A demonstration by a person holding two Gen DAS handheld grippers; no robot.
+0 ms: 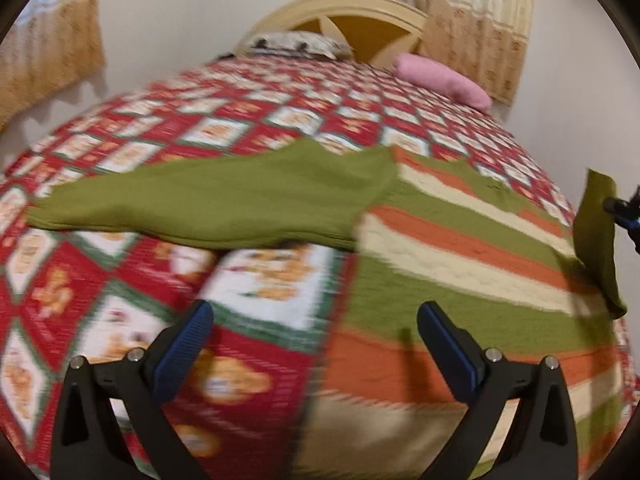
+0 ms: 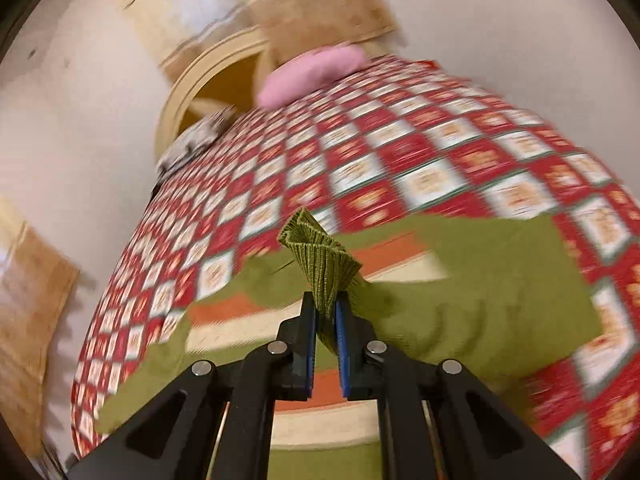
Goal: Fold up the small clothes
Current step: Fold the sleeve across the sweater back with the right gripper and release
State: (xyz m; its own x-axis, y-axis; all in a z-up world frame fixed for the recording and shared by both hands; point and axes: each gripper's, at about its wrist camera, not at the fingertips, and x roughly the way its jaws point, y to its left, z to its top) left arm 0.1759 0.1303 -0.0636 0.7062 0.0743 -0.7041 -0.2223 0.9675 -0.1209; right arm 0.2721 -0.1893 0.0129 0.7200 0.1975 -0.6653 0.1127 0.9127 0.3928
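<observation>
A small knitted sweater [image 1: 460,248] with green, orange and cream stripes lies on the bed. Its green left sleeve [image 1: 208,200] stretches out flat to the left. My left gripper [image 1: 316,320] is open and empty, just above the sweater's lower left edge. My right gripper [image 2: 326,304] is shut on the ribbed green cuff [image 2: 320,256] of the other sleeve and holds it up over the sweater's body [image 2: 340,428]. In the left wrist view that raised sleeve [image 1: 596,232] and the right gripper [image 1: 624,212] show at the far right.
The bed has a red, white and green patterned quilt [image 1: 132,264]. A pink pillow [image 1: 444,80] and a patterned pillow [image 1: 296,44] lie by the wooden headboard [image 1: 352,12]. Curtains [image 1: 480,12] hang behind.
</observation>
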